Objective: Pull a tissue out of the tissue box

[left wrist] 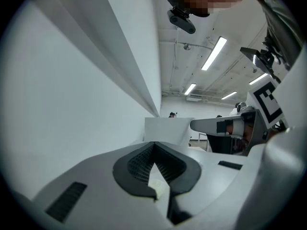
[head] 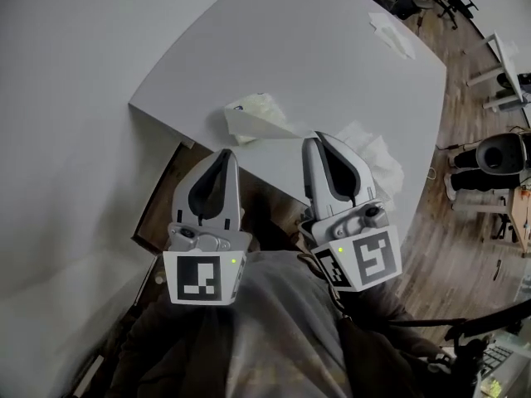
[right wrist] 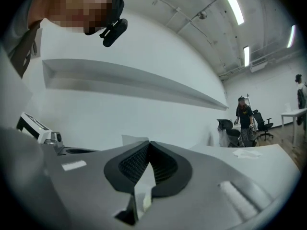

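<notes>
The white tissue box (head: 264,124) lies near the front edge of the white table (head: 315,48), with a tissue (head: 255,104) poking from its top. In the head view both grippers are held close to my body, short of the box. The left gripper (head: 222,154) is shut and empty, left of and below the box. The right gripper (head: 319,138) is also shut and empty, its tips just right of the box. The box (left wrist: 168,130) shows beyond the left gripper (left wrist: 153,145), and a corner of the box (right wrist: 133,140) shows behind the right gripper (right wrist: 149,143).
A crumpled tissue (head: 373,156) lies on the table right of the right gripper, and another loose tissue (head: 392,36) lies at the far side. A white wall runs along the left. A person (right wrist: 244,116) stands by office chairs (right wrist: 229,129) far off.
</notes>
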### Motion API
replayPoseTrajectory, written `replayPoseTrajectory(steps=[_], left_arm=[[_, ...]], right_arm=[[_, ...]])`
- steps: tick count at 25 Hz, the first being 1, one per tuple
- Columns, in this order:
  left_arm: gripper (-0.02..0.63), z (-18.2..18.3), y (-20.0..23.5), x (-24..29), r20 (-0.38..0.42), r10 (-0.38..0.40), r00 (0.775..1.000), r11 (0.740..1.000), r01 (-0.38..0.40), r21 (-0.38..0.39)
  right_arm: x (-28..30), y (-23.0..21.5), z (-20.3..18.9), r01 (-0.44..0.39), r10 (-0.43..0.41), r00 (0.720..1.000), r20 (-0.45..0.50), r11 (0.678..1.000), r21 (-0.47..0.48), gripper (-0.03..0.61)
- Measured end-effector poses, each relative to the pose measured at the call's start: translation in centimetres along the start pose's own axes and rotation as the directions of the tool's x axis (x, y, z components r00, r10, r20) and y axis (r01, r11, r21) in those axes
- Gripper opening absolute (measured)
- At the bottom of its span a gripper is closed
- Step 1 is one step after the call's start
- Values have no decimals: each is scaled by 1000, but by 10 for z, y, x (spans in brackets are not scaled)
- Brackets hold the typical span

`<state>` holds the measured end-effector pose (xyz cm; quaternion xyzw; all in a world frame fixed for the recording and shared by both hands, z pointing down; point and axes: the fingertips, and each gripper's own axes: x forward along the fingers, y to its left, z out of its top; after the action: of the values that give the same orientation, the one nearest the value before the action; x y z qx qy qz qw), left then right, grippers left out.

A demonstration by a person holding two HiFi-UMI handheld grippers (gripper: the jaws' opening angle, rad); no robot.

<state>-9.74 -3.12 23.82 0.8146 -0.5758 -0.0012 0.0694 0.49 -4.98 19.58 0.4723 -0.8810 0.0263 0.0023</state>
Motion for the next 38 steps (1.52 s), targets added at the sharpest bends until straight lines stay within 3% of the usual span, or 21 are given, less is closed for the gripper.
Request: replayPoseTrajectory(steps=[7, 16, 24, 33, 38], left_arm=[[-3, -6, -28, -21, -1, -8, 1000, 999, 8, 36], [-3, 12, -66, -27, 58, 19, 998, 997, -23, 73], [-3, 24, -81, -29, 105, 9, 994, 993, -21, 115], [-3, 36, -83, -30, 133, 22, 991, 992, -38, 121], [-3, 36, -86, -29, 131, 16, 991, 992, -31, 119]], right_arm=[[-32, 25, -25, -58, 59, 998, -35, 998, 16, 3], [-57, 25, -16, -132, 132, 991, -9, 991, 6, 3], [-71, 18, -16, -133, 132, 991, -23, 991, -5, 2], [-70, 18, 1, -150, 151, 987, 55, 988, -24, 2], [-70, 17, 2, -149, 150, 987, 53, 989, -21, 2]])
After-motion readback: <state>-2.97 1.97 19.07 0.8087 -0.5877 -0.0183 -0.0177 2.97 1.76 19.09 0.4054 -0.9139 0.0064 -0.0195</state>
